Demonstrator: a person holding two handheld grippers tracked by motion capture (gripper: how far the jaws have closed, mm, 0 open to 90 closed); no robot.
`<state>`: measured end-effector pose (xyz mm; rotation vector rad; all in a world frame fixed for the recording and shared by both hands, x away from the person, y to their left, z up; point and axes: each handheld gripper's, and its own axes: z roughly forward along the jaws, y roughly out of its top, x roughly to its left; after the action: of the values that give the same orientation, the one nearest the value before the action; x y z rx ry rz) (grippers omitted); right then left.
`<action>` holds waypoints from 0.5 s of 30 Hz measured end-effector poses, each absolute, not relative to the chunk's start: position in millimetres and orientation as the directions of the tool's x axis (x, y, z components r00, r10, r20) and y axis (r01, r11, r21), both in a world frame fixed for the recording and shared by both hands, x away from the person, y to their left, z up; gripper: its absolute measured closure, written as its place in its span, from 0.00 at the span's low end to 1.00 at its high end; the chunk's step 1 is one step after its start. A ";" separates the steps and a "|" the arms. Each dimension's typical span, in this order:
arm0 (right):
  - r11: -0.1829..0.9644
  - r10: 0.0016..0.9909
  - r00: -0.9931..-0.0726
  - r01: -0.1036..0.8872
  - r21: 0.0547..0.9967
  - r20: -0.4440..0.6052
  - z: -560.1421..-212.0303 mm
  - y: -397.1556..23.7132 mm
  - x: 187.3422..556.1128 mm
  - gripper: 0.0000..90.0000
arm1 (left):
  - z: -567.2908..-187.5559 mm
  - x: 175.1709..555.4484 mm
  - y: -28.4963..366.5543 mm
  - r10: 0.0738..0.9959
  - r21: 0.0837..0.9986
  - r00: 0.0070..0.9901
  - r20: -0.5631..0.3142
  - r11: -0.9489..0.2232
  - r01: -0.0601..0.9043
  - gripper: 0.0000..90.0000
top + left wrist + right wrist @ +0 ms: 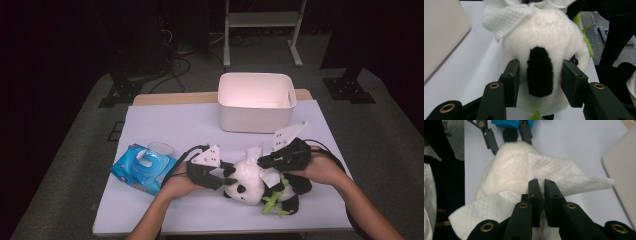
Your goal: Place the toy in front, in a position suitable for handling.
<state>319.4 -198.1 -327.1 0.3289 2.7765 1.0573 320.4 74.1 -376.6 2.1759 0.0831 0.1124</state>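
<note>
1. Okay, left hand-held gripper [231, 178]: I see its jaws partly open and clamped on the panda plush [250, 182], one pad pressing each side of the white head, with a black ear [540, 71] sitting between the pads in the left gripper view.
2. Right hand-held gripper [260, 161]: jaws nearly shut, pinching a white paper wipe [564, 178] that drapes over the plush's head just ahead of its fingertips.
3. The panda plush lies on the bench [170, 125] between my two hand-held grippers, touching both; its green leaf [272, 200] sticks out below the right hand-held gripper.
4. Blue wet-wipe pack [143, 167] lies just behind the left hand-held gripper, on the side away from the plush.
5. White bin [256, 117] stands farther out on the bench beyond both hand-held grippers, apart from the plush.
6. Both of my hands are low over the bench's near edge.
</note>
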 end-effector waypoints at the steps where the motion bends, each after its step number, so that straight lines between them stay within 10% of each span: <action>1: 0.725 0.255 -0.965 0.147 0.672 -0.063 -327.9 -198.2 318.6 0.93 | -376.1 320.8 73.7 0.113 0.820 0.992 0.048 -0.572 0.025 0.55; 8: 0.740 0.219 -0.974 0.127 0.661 -0.058 -326.5 -189.6 313.1 0.93 | -370.8 319.0 64.5 0.147 0.817 0.988 -0.048 -0.563 0.123 0.36; 15: 0.716 0.189 -0.980 0.100 0.691 -0.054 -319.8 -172.8 313.7 0.93 | -370.4 309.1 61.3 0.067 0.807 0.998 0.020 -0.590 0.023 0.50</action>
<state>313.7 -172.8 -319.8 0.2372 2.7972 1.1157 309.1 61.3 -370.4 2.2016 0.0621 0.0598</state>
